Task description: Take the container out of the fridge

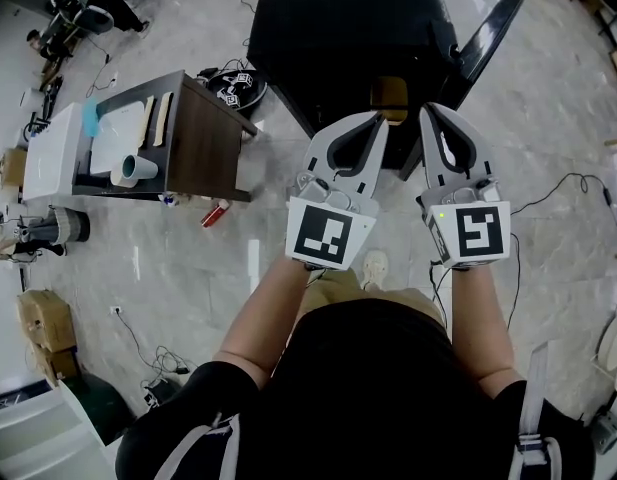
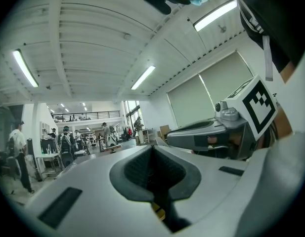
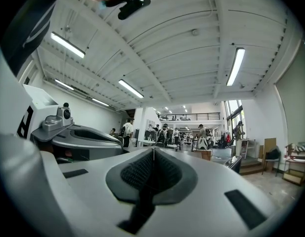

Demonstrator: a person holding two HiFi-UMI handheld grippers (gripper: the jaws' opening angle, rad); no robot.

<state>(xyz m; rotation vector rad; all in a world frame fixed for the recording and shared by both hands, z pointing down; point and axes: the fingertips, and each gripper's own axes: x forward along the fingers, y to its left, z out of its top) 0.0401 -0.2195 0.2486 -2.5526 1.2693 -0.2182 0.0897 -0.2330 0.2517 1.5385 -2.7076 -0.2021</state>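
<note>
Black fridge [image 1: 338, 28] stands at the top middle of the head view, on a pale marble floor [image 1: 548, 118]. The person holds the left gripper [image 1: 373, 118] and the right gripper [image 1: 433, 110] side by side, just in front of the fridge and not touching it. Both point away from the body. A small brownish shape [image 1: 391, 96] shows between the two tips at the front of the fridge; whether it is the container, one cannot tell. On the left, well apart, a dark worktop [image 1: 203, 138] carries a white cup [image 1: 138, 168] lying on its side.

In the left gripper view, the fingers [image 2: 137, 169] are pressed together with nothing between them, and they point up to a white ceiling [image 2: 93, 43]. The right gripper [image 2: 174, 136] is just beside.

In the right gripper view, its fingers [image 3: 135, 172] are also pressed together and hold nothing. The left gripper [image 3: 117, 141] lies close at the left, and people [image 3: 164, 135] stand far in the hall.
</note>
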